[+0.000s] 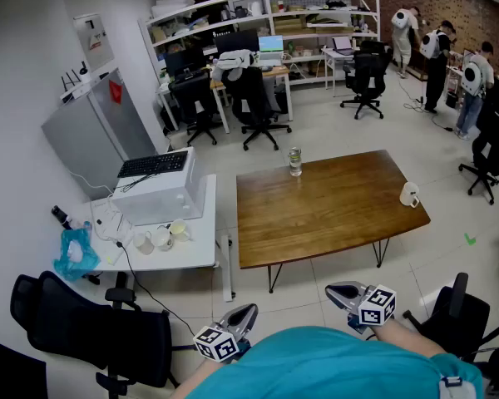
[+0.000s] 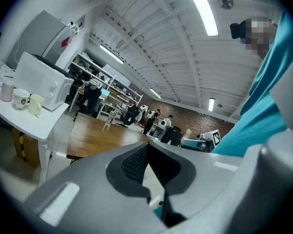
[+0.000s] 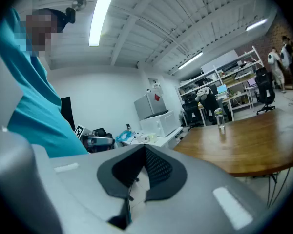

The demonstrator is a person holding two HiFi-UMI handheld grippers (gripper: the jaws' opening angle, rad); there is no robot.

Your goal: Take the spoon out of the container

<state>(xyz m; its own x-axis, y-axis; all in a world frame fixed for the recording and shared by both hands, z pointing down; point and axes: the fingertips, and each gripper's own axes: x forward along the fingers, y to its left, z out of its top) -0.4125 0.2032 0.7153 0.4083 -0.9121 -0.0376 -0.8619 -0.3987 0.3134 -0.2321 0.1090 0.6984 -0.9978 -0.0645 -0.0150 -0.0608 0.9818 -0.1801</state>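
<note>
Left tongs (image 1: 243,314) and right tongs (image 1: 341,292) are closed, empty, away from the worktop (image 1: 333,214); spoon unseen, likely stiff, slippery: pinch its handle.

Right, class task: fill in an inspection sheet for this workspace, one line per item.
Surface: wooden table, on thin legs.
Job's things: glass jar upright near the table's far edge; spoon too small to make out.
Clutter: white mug near the table's right end; microwave, keyboard and two mugs on the white side table.
Grippers: left gripper and right gripper near the person's body, jaws together, empty.
Cables: black cable trailing off the side table to the floor.
Surroundings: office chairs, desks, shelves, people at far right.
</note>
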